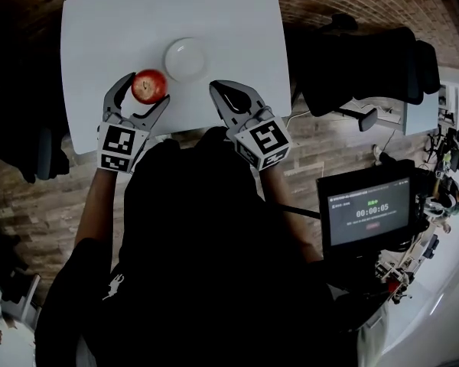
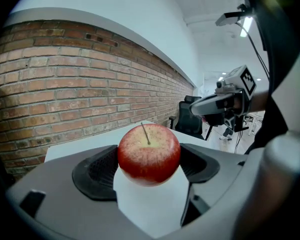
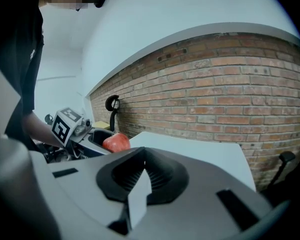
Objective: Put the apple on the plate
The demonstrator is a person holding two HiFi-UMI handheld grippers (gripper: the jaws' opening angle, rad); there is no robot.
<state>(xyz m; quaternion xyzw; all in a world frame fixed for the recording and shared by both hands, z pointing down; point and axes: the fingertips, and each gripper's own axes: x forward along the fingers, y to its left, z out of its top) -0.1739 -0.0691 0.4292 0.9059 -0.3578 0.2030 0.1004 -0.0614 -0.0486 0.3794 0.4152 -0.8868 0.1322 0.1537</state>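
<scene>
The red, yellow-speckled apple (image 1: 149, 86) is gripped between the jaws of the left gripper (image 1: 148, 88), which are spread to the fruit's width and pressed against its two sides. In the left gripper view the thin stem is seen pointing up, while the apple's (image 2: 149, 153) underside is hidden, so it cannot be told whether it rests on the white rectangular table (image 1: 237, 21) or is lifted off it. The small white round plate (image 1: 185, 58) lies just beside the apple, further from the person; its rim is hard to make out against the white top. The right gripper (image 1: 216, 89) is held over the table's near edge, its jaws brought together at the tips with nothing between them. The lower part of the head view is covered by the person's dark clothing (image 1: 206, 243). A red brick wall (image 2: 65, 84) is seen behind the table.
</scene>
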